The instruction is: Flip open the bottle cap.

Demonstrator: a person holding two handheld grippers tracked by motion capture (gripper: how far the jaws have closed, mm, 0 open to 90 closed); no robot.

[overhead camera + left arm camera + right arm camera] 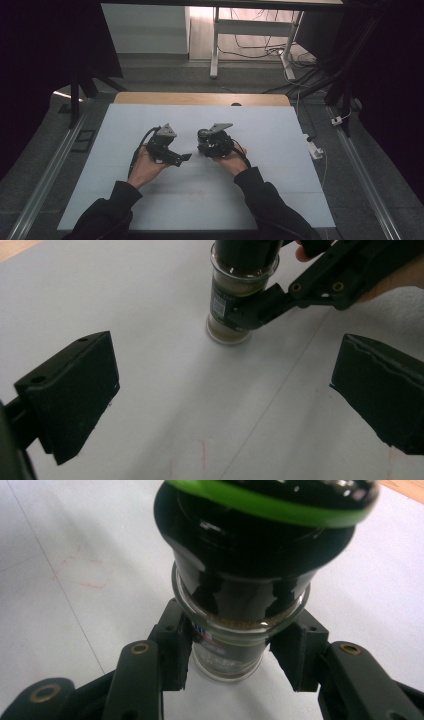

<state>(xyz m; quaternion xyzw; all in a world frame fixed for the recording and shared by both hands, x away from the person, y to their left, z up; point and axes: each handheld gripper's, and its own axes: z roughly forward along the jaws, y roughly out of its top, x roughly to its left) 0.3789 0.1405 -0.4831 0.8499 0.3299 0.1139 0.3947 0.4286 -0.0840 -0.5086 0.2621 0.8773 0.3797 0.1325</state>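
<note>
Glass jar (235, 645) stands upright, clamped by your right gripper (232, 652) to steady it; your left gripper (220, 395) waits wide open, empty.

Dim room, grey floor (150, 80), perhaps carpeted.

Overhead forward-down; two close tool-mounted views

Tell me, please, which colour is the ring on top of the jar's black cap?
Bright green. The ring on the jar shows best in the right gripper view.
</note>
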